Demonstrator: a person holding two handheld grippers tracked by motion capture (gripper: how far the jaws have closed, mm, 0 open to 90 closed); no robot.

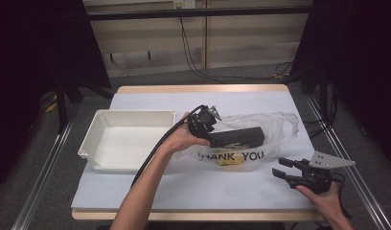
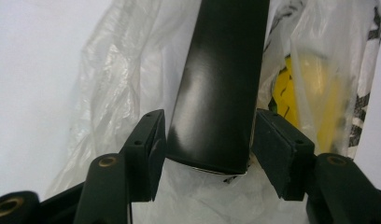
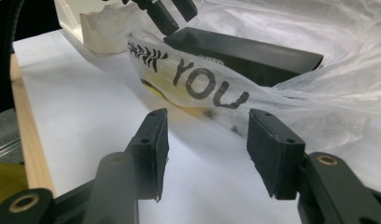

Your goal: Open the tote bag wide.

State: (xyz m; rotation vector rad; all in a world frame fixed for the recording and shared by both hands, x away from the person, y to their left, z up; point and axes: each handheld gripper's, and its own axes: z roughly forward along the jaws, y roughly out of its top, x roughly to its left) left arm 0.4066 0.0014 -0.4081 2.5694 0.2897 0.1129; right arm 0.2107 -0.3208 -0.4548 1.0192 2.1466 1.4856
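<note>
A long black box (image 1: 237, 138) lies on a clear plastic bag (image 1: 279, 125) printed "THANK YOU", at the middle of the white-covered table. My left gripper (image 1: 211, 135) points along the box from its left end. In the left gripper view the box (image 2: 219, 84) stands between the pads (image 2: 153, 149); the left pad sits against it and a thin gap shows at the right pad. A yellow thing (image 1: 230, 162) lies inside the bag (image 2: 114, 70). My right gripper (image 1: 282, 168) is open at the front right, and in its own view (image 3: 205, 149) nothing is between the jaws.
A white plastic tray (image 1: 101, 146) stands on the left of the table with nothing in it. The table's wooden front edge (image 1: 193, 214) runs close to both forearms. Cables lie on the floor behind the table.
</note>
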